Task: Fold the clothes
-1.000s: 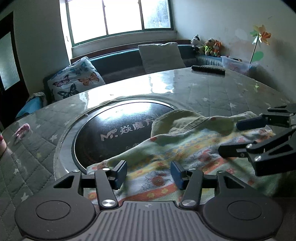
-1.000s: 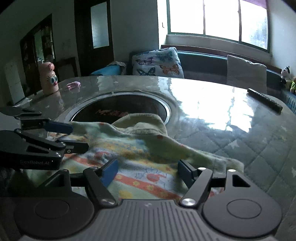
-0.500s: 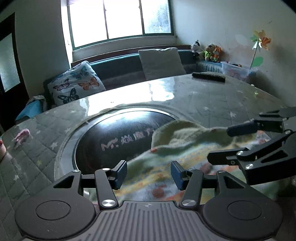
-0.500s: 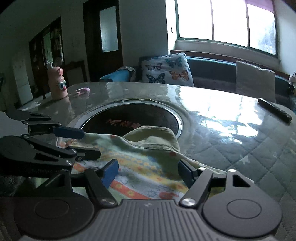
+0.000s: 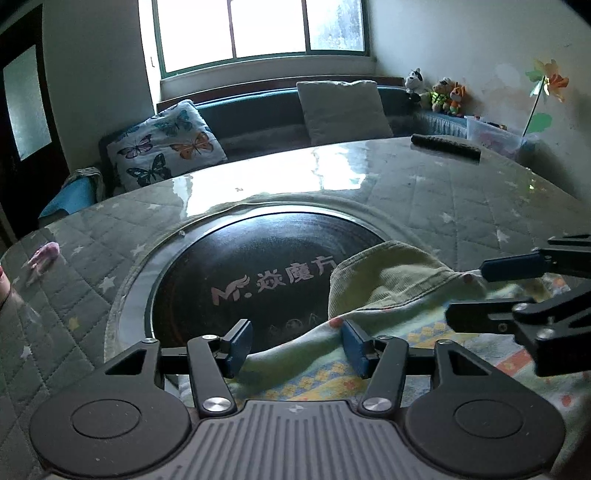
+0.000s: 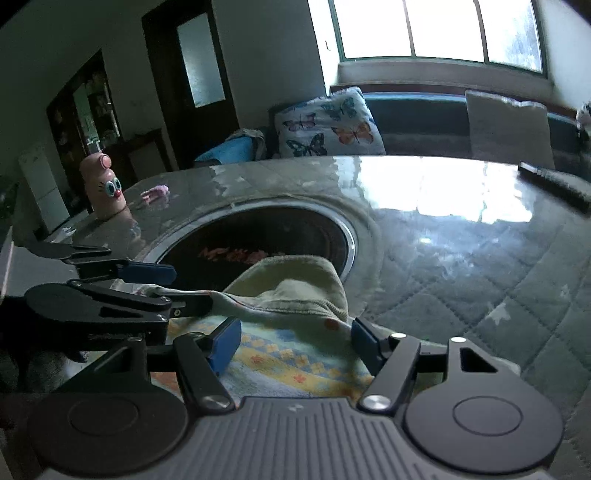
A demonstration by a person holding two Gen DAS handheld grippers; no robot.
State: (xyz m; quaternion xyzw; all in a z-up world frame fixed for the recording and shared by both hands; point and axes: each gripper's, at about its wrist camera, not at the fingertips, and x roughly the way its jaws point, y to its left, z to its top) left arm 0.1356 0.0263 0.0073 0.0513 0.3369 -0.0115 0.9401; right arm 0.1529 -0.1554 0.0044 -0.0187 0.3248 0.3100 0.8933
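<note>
Room: a sitting room with a window bench behind a round quilted counter (image 5: pixel 424 206).
Garment (image 5: pixel 388 280): lower right of the left view, rumpled, its far edge lapping the dark inset disc (image 5: pixel 240 273).
Left gripper (image 5: pixel 295 345): fingers spread, straddling the hem, likely to pinch it.
Right gripper (image 6: pixel 291 341): fingers apart over the cloth, gripping nothing.

This is a living room in a home. A round table (image 5: pixel 461 192) with a quilted cover stands before a cushioned bench (image 5: pixel 258 107) under a big window (image 5: pixel 258 26). A butterfly pillow (image 5: pixel 166 147), soft toys (image 5: pixel 443 94) and a paper pinwheel (image 5: pixel 546 77) show it.
</note>
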